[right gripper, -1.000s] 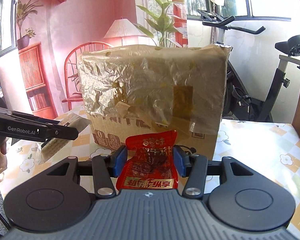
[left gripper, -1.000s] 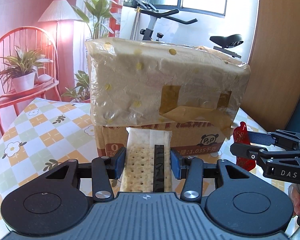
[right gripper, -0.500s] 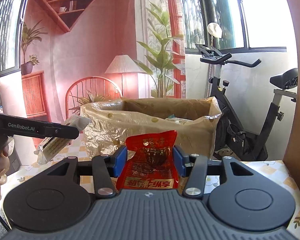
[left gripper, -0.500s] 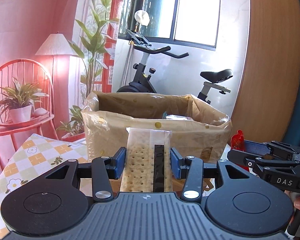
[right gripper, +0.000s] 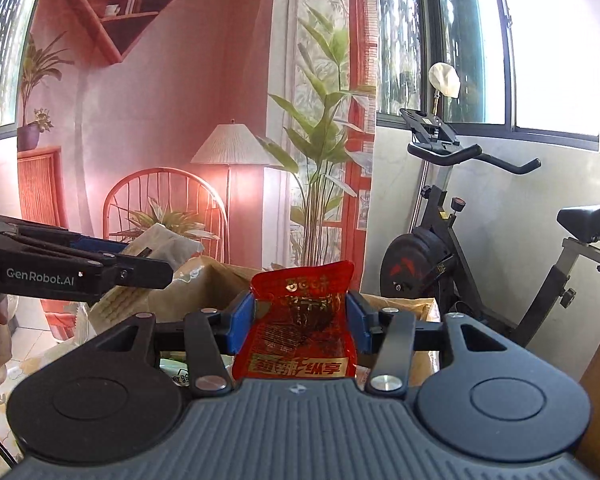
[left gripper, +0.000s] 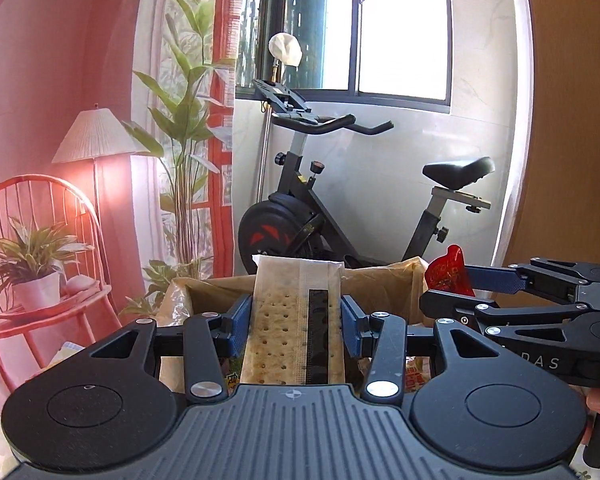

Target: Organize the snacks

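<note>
My left gripper (left gripper: pixel 296 320) is shut on a clear-wrapped cracker pack (left gripper: pixel 288 320) and holds it upright above the open cardboard box (left gripper: pixel 380 284). My right gripper (right gripper: pixel 300 320) is shut on a red snack pouch (right gripper: pixel 300 320) and holds it above the same box (right gripper: pixel 204 284). The right gripper with its red pouch (left gripper: pixel 448 272) shows at the right of the left wrist view. The left gripper with the crackers (right gripper: pixel 156 248) shows at the left of the right wrist view. Other snack packets (left gripper: pixel 416 376) lie inside the box, mostly hidden.
An exercise bike (left gripper: pixel 340 208) stands behind the box by the window. A red wire chair with a potted plant (left gripper: pixel 32 264), a floor lamp (left gripper: pixel 96 136) and a tall plant (left gripper: pixel 184 128) stand to the left. A wooden panel (left gripper: pixel 572 140) rises on the right.
Both grippers have risen with their packs, from facing the box's side to above its open top. The box has dropped low in both views.
</note>
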Available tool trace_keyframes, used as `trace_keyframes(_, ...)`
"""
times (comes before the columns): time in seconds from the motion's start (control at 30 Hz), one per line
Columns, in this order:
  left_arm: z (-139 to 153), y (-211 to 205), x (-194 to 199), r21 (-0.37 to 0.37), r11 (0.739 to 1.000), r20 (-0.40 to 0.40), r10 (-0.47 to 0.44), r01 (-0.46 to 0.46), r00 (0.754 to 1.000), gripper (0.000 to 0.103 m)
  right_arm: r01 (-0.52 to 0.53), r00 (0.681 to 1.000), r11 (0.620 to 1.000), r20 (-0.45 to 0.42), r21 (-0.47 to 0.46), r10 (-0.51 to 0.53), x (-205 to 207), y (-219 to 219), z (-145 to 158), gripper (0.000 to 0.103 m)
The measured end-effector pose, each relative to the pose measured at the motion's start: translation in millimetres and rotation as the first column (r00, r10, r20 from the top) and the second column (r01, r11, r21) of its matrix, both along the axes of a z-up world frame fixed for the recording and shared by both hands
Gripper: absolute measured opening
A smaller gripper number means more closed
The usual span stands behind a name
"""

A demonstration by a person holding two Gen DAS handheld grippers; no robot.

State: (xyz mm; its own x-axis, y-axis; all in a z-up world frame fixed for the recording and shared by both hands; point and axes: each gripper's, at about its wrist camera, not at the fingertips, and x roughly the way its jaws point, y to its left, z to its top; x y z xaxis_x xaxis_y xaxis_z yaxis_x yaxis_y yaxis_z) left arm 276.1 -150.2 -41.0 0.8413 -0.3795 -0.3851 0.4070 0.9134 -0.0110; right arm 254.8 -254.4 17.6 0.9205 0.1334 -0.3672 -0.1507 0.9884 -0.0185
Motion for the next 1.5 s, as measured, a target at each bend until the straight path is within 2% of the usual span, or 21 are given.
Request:
trace_keyframes(0.13, -8.2, -1.0, 22.5, 0.011, 0.999, -0.037, 0.035, -0.035, 0.999, 0.049, 0.021, 0.998, 1.000, -0.057, 0.011, -0.021, 21.6, 5.4, -12.9, 0.052)
trace_keyframes(0.23, -13.5, 3.6, 28.3, 0.021, 0.999, -0.055, 0.045, -0.044, 0.997, 0.049, 0.031, 0.996, 0.999, -0.084, 0.017, -0.029, 30.4, 10.6, -22.2, 0.054)
trace_keyframes(0.33, -13.8, 8.7, 29.5, 0.028, 0.999, -0.062, 0.043, -0.042, 0.997, 0.049, 0.066, 0.992, 0.996, -0.111, 0.060, -0.059, 35.3, 8.8, -28.0, 0.058)
trace_keyframes(0.4, -11.6, 12.3, 27.4, 0.031, 0.999, -0.070, 0.039, -0.037, 0.997, 0.057, 0.087, 0.989, 0.994, -0.125, 0.064, -0.078, 36.0, 7.0, -30.8, 0.061)
trace_keyframes(0.47, -7.4, 13.7, 23.7, 0.034, 0.999, -0.080, 0.041, -0.038, 0.996, 0.082, 0.103, 0.987, 0.992, -0.131, 0.068, -0.093, 34.5, 4.6, -30.3, 0.066)
trace_keyframes(0.5, -4.1, 13.4, 20.8, 0.039, 0.998, -0.069, 0.041, -0.039, 0.997, 0.086, 0.101, 0.987, 0.991, -0.132, 0.087, -0.089, 32.3, 1.6, -28.0, 0.073)
trace_keyframes(0.53, -0.3, 13.7, 16.3, 0.050, 0.998, -0.052, 0.040, -0.037, 0.998, 0.089, 0.106, 0.987, 0.989, -0.129, 0.106, -0.092, 28.6, -0.6, -24.9, 0.083)
trace_keyframes(0.63, 12.7, 14.0, 2.2, 0.076, 0.996, -0.017, 0.045, -0.044, 0.999, 0.091, 0.115, 0.989, 0.983, -0.108, 0.144, -0.100, 16.5, -5.1, -13.4, 0.092)
trace_keyframes(0.83, 39.8, 20.2, -34.5, 0.069, 0.995, 0.051, 0.064, -0.068, 0.997, 0.093, 0.140, 0.987, 0.980, -0.102, 0.144, -0.126, -12.4, -2.4, 8.9, 0.103)
trace_keyframes(0.93, 49.6, 18.7, -57.1, 0.088, 0.993, 0.065, 0.076, -0.082, 0.995, 0.093, 0.143, 0.988, 0.982, -0.083, 0.122, -0.133, -32.7, 4.3, 21.8, 0.103)
trace_keyframes(1.03, 57.5, 14.3, -86.0, 0.111, 0.990, 0.117, 0.072, -0.085, 0.990, 0.094, 0.143, 0.988, 0.986, -0.069, 0.090, -0.138, -52.2, 12.7, 33.6, 0.103)
trace_keyframes(1.1, 61.8, 15.4, -103.0, 0.095, 0.990, 0.137, 0.087, -0.101, 0.987, 0.096, 0.138, 0.989, 0.986, -0.068, 0.096, -0.132, -67.0, 15.4, 40.0, 0.103)
trace_keyframes(1.27, 62.1, 28.8, -129.6, 0.019, 0.991, 0.068, 0.131, -0.133, 0.989, 0.097, 0.142, 0.989, 0.986, -0.049, 0.088, -0.138, -95.6, 22.5, 50.7, 0.103)
trace_keyframes(1.43, 59.3, 36.3, -138.1, 0.034, 0.980, 0.054, 0.194, -0.196, 0.980, 0.097, 0.136, 0.990, 0.985, -0.045, 0.103, -0.132, -114.5, 22.9, 54.5, 0.103)
trace_keyframes(1.5, 60.4, 39.6, -139.4, 0.019, 0.980, 0.049, 0.197, -0.198, 0.979, 0.097, 0.140, 0.990, 0.985, -0.041, 0.105, -0.136, -118.4, 23.2, 54.7, 0.103)
